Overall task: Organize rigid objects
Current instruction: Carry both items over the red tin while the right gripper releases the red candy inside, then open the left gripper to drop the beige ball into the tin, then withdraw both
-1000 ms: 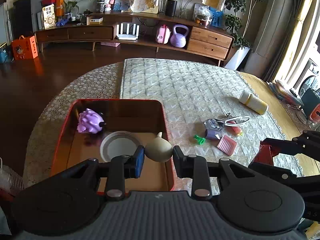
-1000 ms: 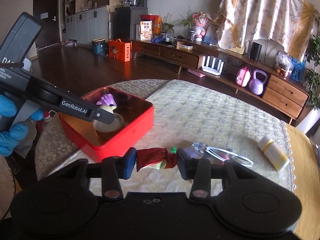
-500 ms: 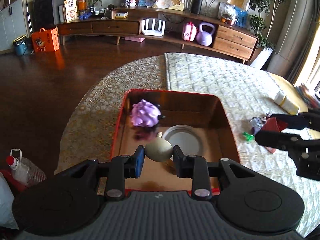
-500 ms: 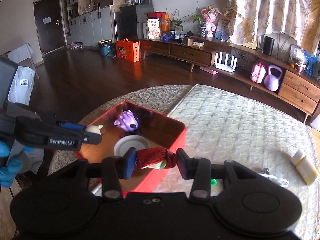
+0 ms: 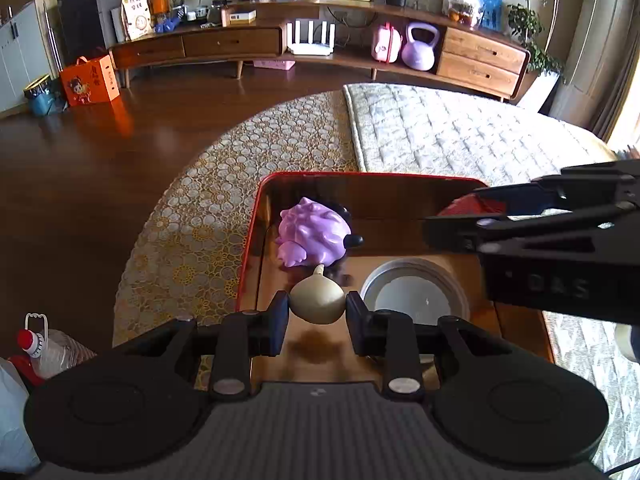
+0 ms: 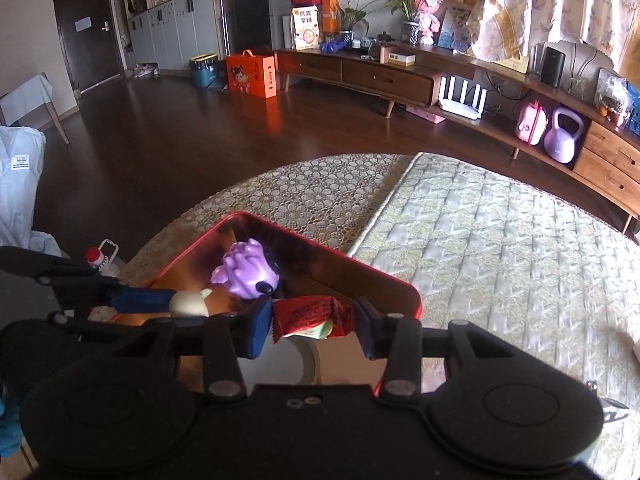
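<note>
We find the left gripper (image 5: 317,307) pinching a beige bulb-shaped object (image 5: 316,300) between its two pads, the object's narrow tip pointing away from the camera. It hangs above the floor of a red tin box (image 5: 250,256) that stands on a patterned tablecloth (image 5: 192,216). Inside the box we note a purple spiky toy (image 5: 312,232) near the far left corner and a round white lid (image 5: 414,294) lying flat just to the right of the held object.

We find the right gripper (image 6: 313,322) clamped on a red snack packet (image 6: 312,314), its pads pressing both ends of the wrapper. From the right wrist view the packet sits over the near rim of the box, with the lid (image 6: 296,364) visible below it. The left wrist view shows this gripper (image 5: 452,220) entering from the right over the box's far right corner.

A quilted runner (image 6: 500,248) covers the table beside the box. A plastic bottle (image 5: 44,352) stands on the floor to the left.
</note>
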`<state>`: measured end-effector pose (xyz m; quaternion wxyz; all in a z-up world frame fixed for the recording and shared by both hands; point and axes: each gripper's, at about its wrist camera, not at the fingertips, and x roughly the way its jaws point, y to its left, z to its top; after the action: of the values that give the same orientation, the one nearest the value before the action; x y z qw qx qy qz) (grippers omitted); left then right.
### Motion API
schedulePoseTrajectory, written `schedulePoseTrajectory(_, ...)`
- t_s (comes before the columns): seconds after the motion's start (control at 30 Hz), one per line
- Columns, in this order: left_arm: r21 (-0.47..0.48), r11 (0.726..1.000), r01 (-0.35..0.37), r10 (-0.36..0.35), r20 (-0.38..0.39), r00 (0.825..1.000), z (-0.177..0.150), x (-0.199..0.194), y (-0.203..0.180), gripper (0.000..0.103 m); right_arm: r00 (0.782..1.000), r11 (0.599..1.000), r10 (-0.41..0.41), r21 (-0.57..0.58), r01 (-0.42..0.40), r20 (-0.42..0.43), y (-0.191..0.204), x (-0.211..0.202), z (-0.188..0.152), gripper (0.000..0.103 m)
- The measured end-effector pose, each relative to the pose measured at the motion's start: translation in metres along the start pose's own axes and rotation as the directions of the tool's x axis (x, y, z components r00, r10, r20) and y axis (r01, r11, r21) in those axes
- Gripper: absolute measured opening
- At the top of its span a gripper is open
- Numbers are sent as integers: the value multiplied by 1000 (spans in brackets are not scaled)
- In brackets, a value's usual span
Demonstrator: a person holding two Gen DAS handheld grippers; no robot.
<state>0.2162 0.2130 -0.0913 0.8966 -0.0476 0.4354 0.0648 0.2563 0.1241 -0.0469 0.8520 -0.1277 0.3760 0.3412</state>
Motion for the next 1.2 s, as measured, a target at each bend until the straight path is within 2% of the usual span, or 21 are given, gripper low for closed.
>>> schedulePoseTrajectory(0.3,29,999,-16,17,-27,1000,1,21,-2,30,999,1000,-5,24,6,-51,-2,31,3,44)
schedulePoseTrajectory(0.63,64,998,-19,21,-25,999,0,26,-9,30,997,996,-8,89,15,-77,-6,36,-4,46)
schedulePoseTrajectory(0.83,67,998,-15,18,-38,999,-1,26,-13,30,998,994,-4,105,11,-67,-5,31,-8,57)
schedulePoseTrajectory(0.93,54,999,-11,14,-43,999,-1,24,-12,31,998,994,-2,112,9,-62,-4,27,-8,67)
schedulePoseTrajectory(1.1,35,999,-5,6,-39,999,-2,18,-10,31,999,993,7,118,-1,-45,-3,17,-8,69)
schedulePoseTrajectory(1.2,30,1000,-6,7,-37,999,-3,13,-10,31,1000,992,18,125,-15,-23,-4,6,-8,74)
